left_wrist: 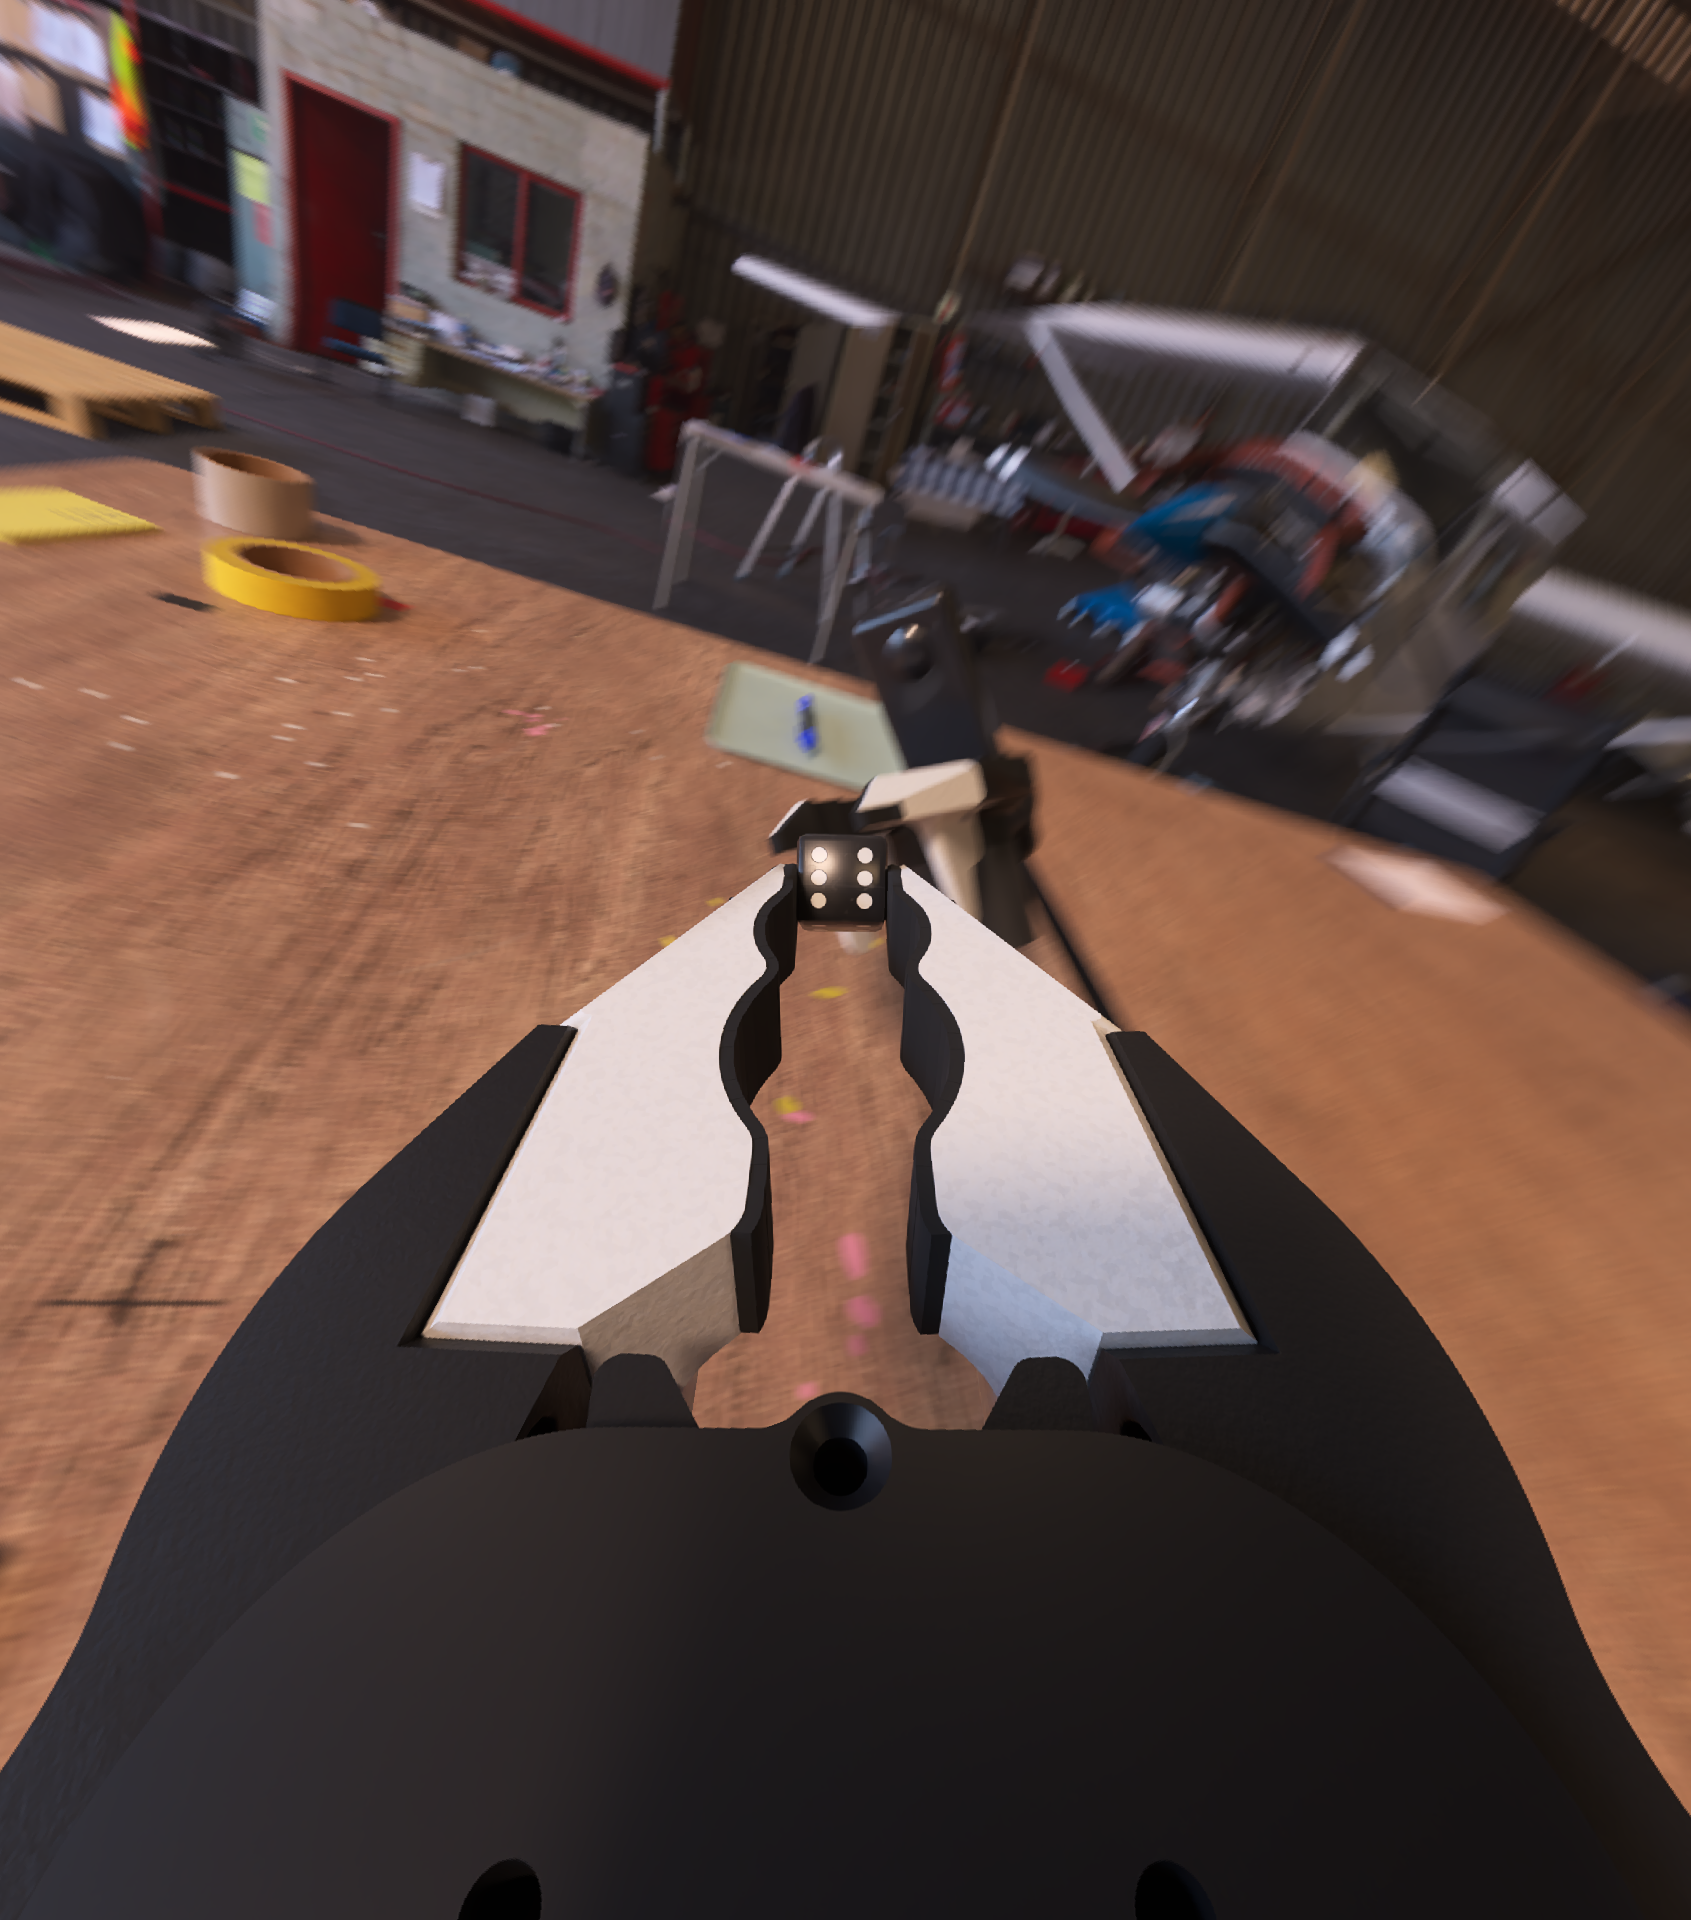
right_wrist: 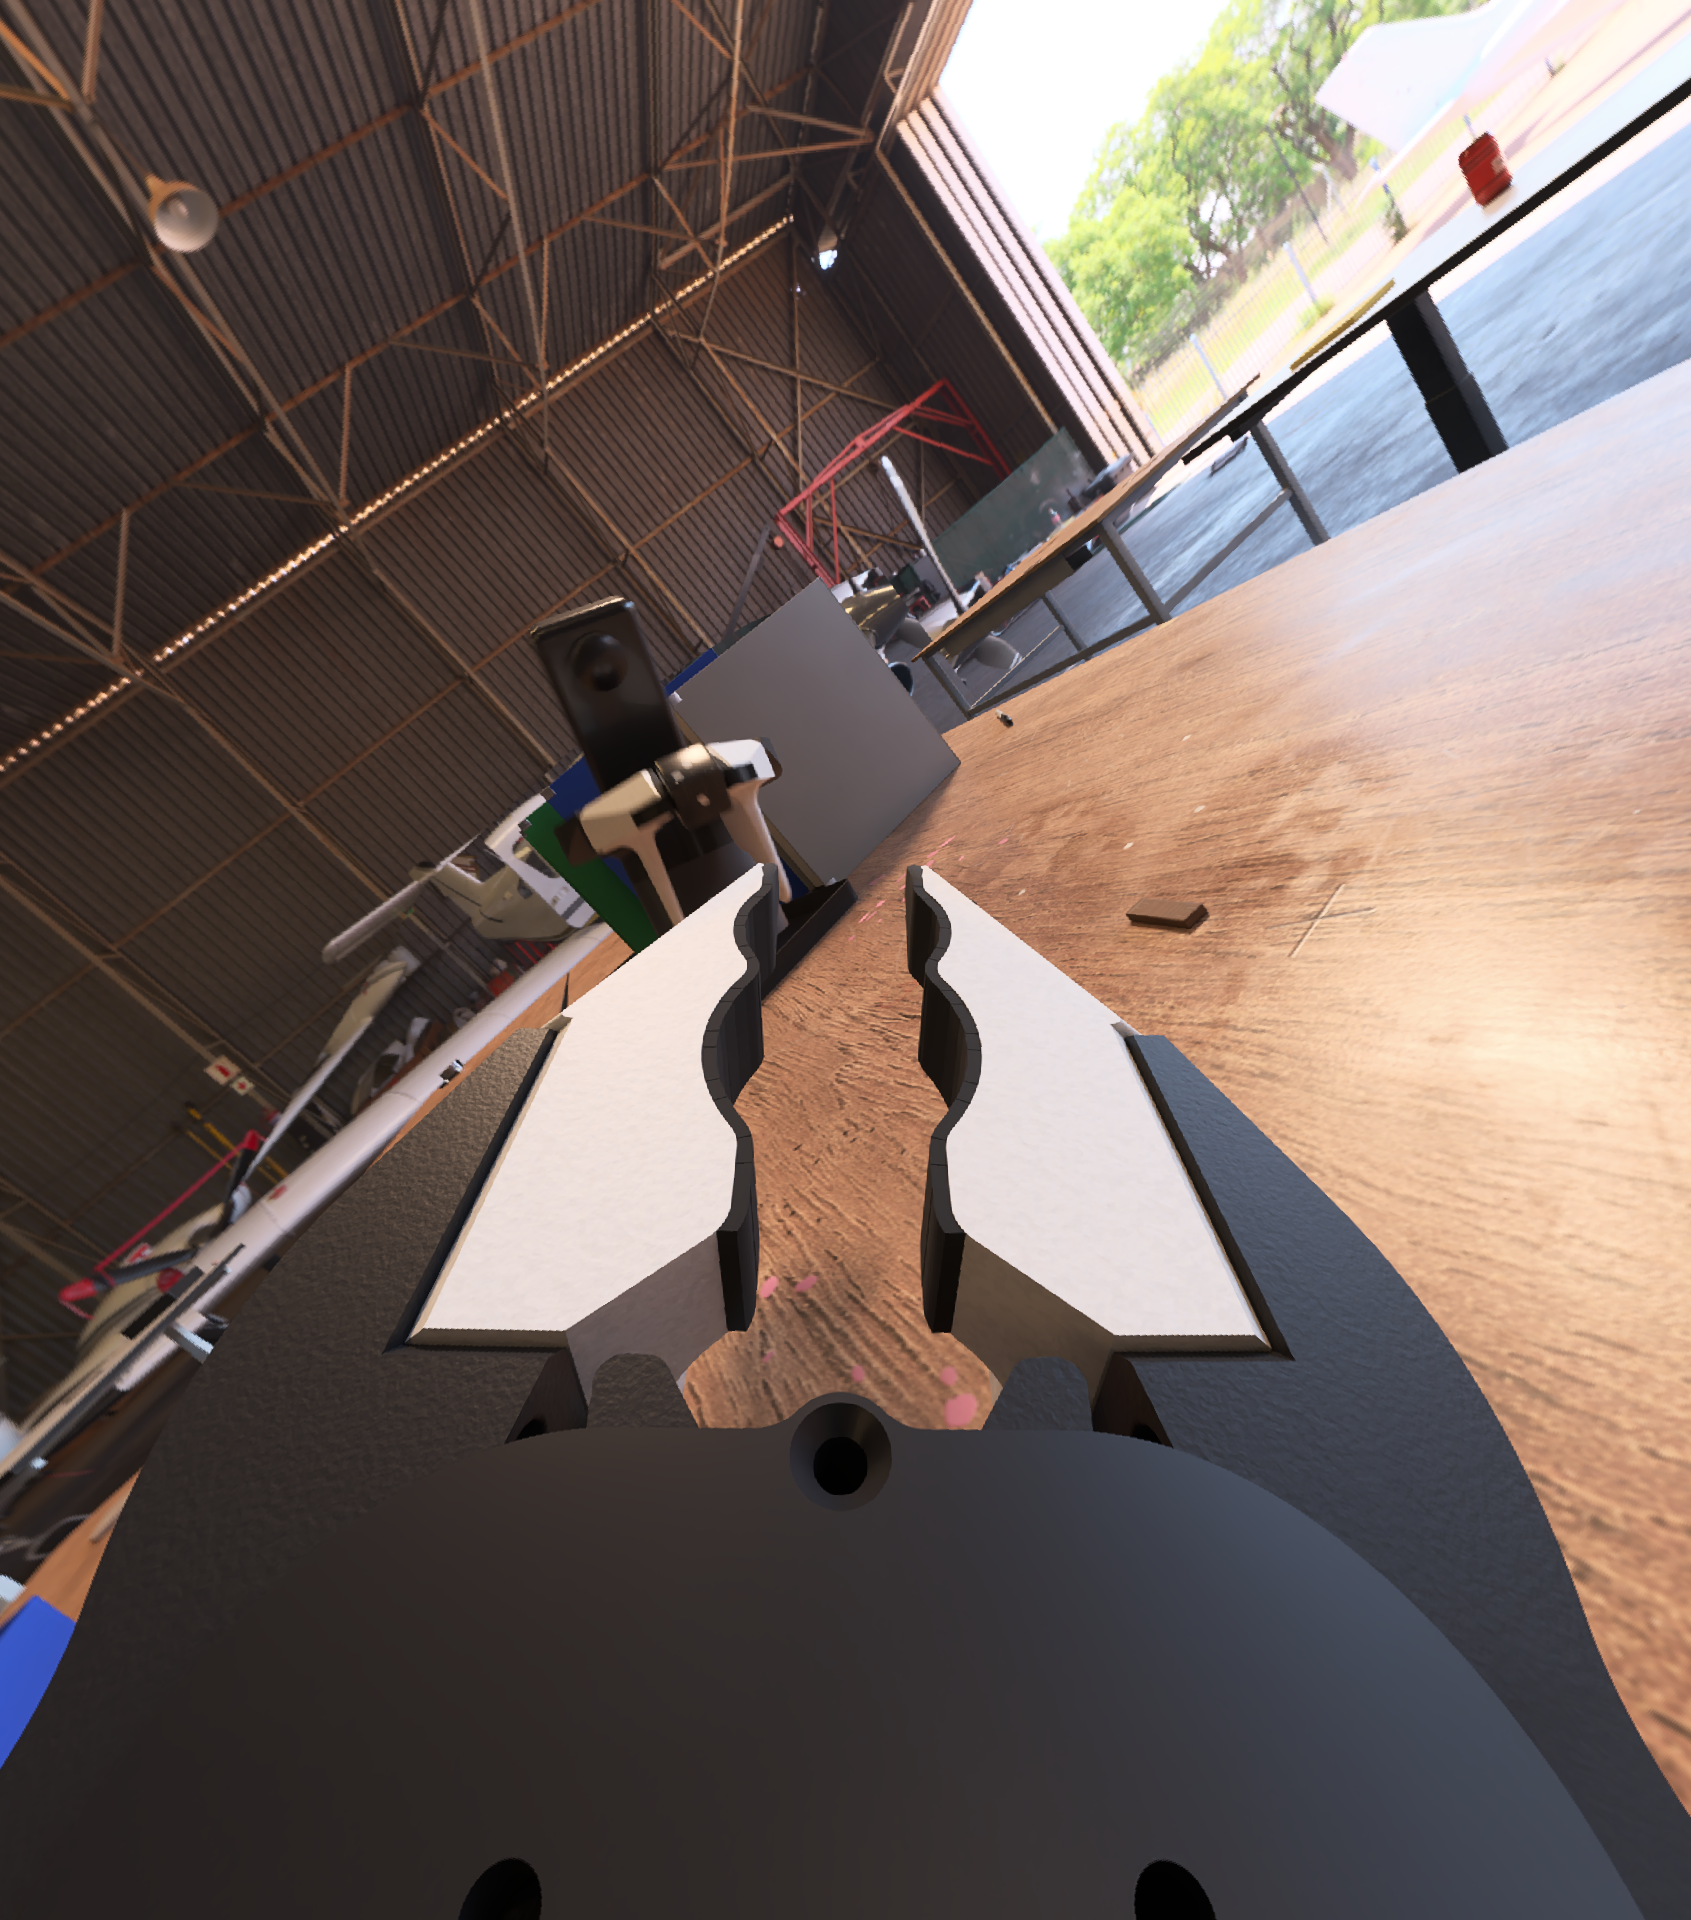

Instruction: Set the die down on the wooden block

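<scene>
The table (left_wrist: 301,935) carries tape rolls at ten o'clock in the left wrist view, away from the work. The left gripper (left_wrist: 841,894) has its jaws clenched on the die (left_wrist: 841,881), held clear above the table for carrying. The right gripper (right_wrist: 841,883) is released, empty. The wooden block (right_wrist: 1166,915) lies at two o'clock in the right wrist view.

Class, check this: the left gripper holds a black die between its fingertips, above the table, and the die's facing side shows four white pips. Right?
Not quite. The left wrist view shows the left gripper holding the black die above the table, but the facing side shows six white pips, not four.
</scene>
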Motion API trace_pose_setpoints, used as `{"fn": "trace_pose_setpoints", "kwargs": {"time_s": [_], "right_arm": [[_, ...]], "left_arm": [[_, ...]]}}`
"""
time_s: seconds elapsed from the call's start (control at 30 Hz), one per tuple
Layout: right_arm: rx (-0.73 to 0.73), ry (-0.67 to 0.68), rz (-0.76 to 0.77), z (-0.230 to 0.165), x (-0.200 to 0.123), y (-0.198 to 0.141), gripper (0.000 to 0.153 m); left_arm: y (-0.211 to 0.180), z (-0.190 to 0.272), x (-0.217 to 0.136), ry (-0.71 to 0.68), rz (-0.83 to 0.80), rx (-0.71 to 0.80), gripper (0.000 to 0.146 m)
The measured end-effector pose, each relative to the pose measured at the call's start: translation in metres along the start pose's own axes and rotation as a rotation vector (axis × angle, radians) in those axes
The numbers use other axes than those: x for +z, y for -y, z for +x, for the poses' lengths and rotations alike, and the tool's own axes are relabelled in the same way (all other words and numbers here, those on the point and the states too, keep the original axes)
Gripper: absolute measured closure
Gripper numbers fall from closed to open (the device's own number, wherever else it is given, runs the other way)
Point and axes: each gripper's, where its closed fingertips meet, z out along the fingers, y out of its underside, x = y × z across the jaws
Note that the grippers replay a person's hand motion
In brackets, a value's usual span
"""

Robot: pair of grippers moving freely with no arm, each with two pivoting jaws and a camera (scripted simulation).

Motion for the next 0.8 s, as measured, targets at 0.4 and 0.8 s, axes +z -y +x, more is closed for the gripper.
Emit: {"fn": "trace_pose_setpoints", "kwargs": {"time_s": [0.4, 0.8], "right_arm": [[-0.051, -0.021, -0.019, 0.022, -0.005, -0.026, 0.129], [0.011, 0.000, 0.029, 0.025, -0.009, -0.020, 0.129]], "left_arm": [[0.034, 0.014, -0.024, -0.276, 0.243, -0.442, 0.130], [0.039, 0.018, -0.017, -0.311, 0.263, -0.437, 0.130]]}}
